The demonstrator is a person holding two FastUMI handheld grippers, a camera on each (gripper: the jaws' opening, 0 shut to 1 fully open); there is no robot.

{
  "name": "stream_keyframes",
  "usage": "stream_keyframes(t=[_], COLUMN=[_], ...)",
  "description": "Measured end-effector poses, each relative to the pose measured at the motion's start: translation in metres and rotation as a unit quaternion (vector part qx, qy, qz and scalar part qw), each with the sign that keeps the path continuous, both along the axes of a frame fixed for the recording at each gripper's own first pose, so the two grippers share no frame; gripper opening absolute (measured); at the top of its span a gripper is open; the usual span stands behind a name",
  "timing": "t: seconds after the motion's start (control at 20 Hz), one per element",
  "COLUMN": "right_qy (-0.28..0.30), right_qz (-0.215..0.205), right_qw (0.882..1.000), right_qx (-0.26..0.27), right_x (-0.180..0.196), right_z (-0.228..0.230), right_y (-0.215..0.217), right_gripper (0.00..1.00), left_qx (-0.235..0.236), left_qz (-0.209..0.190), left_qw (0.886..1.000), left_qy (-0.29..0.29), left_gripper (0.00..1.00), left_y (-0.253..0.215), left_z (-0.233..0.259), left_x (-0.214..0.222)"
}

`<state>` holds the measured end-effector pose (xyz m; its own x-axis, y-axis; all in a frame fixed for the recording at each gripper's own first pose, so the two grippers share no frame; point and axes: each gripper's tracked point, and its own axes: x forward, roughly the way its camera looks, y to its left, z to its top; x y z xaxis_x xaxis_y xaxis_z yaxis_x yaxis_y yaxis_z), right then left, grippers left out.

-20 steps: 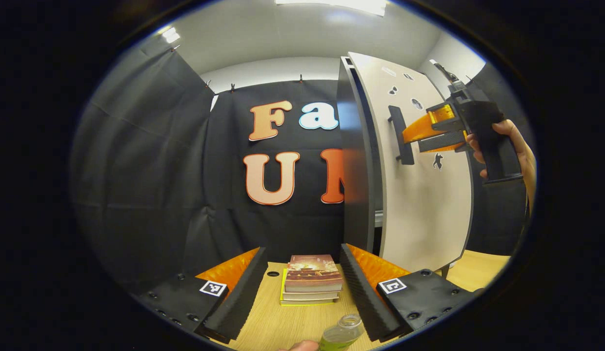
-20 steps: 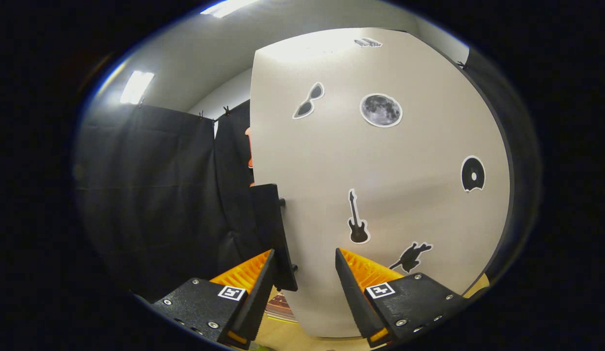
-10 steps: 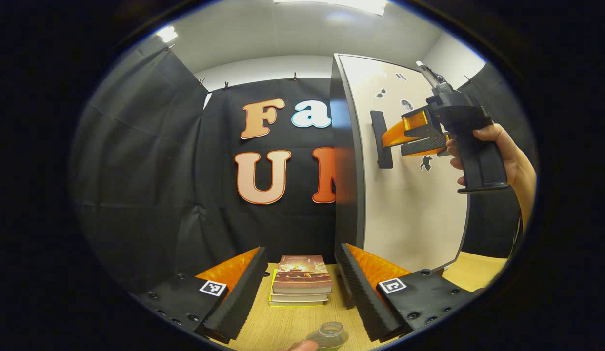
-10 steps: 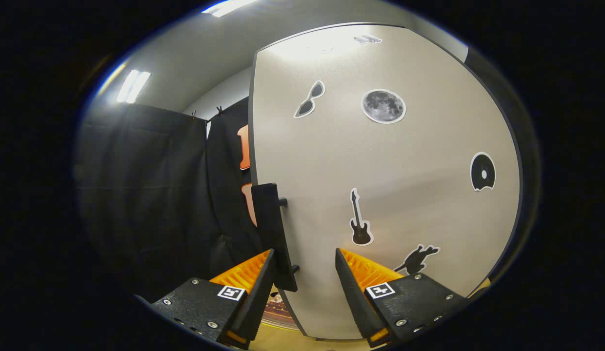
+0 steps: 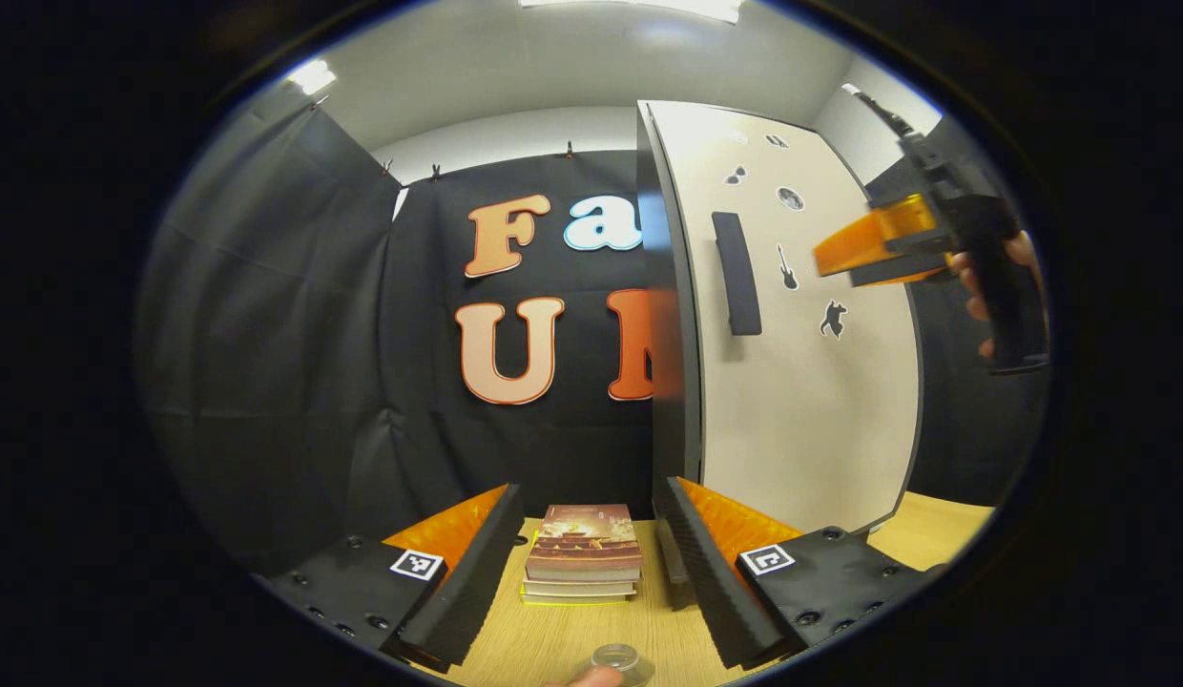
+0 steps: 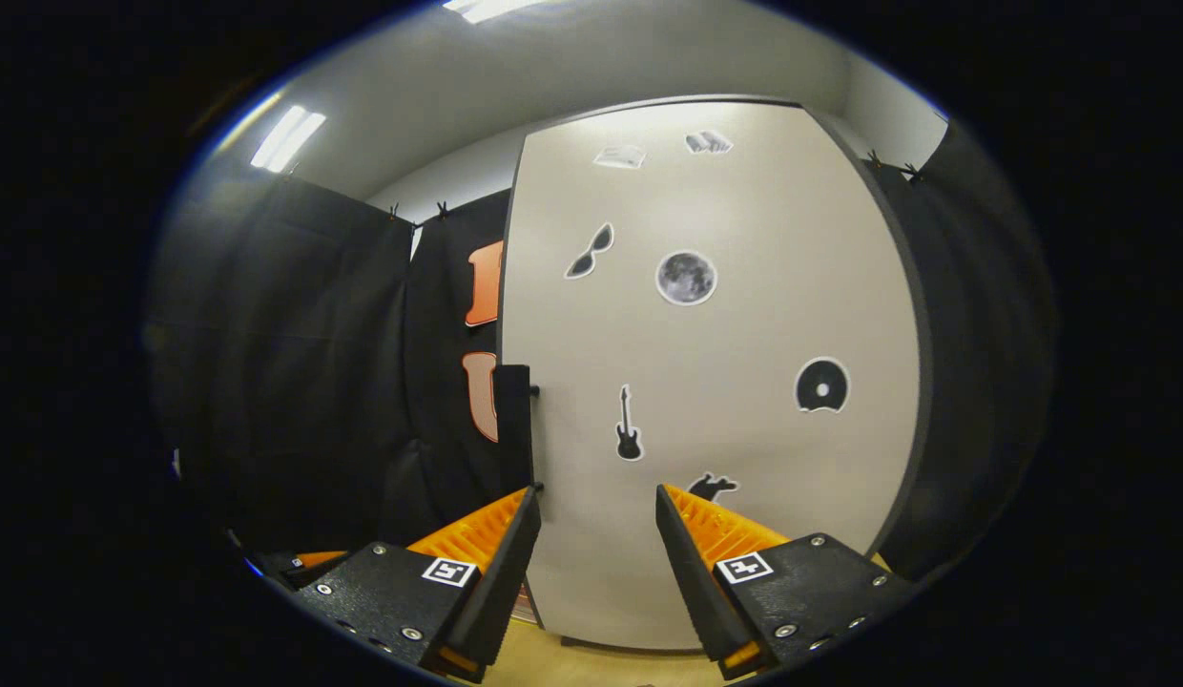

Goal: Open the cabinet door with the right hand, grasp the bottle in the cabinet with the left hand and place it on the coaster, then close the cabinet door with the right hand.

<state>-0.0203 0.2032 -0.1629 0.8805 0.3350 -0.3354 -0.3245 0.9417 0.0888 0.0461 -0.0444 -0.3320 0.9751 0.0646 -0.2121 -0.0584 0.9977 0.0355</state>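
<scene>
The bottle (image 5: 618, 660) is seen from above at the bottom edge of the left gripper view, as a clear round top; it stands on the counter (image 5: 591, 634) just before the left hand-held gripper (image 5: 589, 563), with a fingertip (image 5: 584, 676) touching it on its left. Whether a coaster lies beneath it cannot be told. The left hand-held gripper's jaws are held wide apart and nothing is gripped between them.

The cabinet door (image 6: 706, 382) is a pale, flat panel with a dark edge, shut against the cabinet as far as can be judged. It is decorated with small dark stickers (sunglasses, a moon, a guitar, a disc and an animal shape). A dark vertical handle (image 5: 736, 272) is fixed near its left edge. The right hand-held gripper (image 6: 591, 563) is pointed at the door, with its jaws spread wide and nothing held; in the left gripper view it is seen held by a hand (image 5: 992, 286), apart from the handle.

The counter is a light wood-grain surface. A small stack of books (image 5: 582, 553) is laid on it beyond the left hand-held gripper's fingers. The booth is hung with black cloth, beneath a white ceiling with bright light panels (image 6: 286, 138).
</scene>
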Motion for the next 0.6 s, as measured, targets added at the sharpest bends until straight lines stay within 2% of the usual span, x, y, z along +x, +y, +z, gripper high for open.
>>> stream_keyframes(t=[0.15, 0.3, 0.6], right_qy=[-0.042, -0.066, -0.083], right_qz=[-0.009, -0.029, -0.056], right_qw=[0.998, 0.996, 0.993], right_qx=[-0.04, -0.045, -0.062], right_x=[-0.042, -0.081, -0.125], right_z=[0.041, 0.076, 0.109], right_y=[-0.05, -0.095, -0.158], right_gripper=[0.77, 0.77, 0.77], left_qx=[0.01, 0.015, 0.002], left_qz=[0.005, 0.002, 0.005], left_qw=[1.0, 1.0, 1.0], left_qy=[-0.014, -0.026, -0.015], left_gripper=[0.97, 0.97, 0.97], left_y=[-0.02, -0.051, -0.088], left_z=[0.021, 0.042, 0.055], left_x=[0.002, 0.001, 0.004])
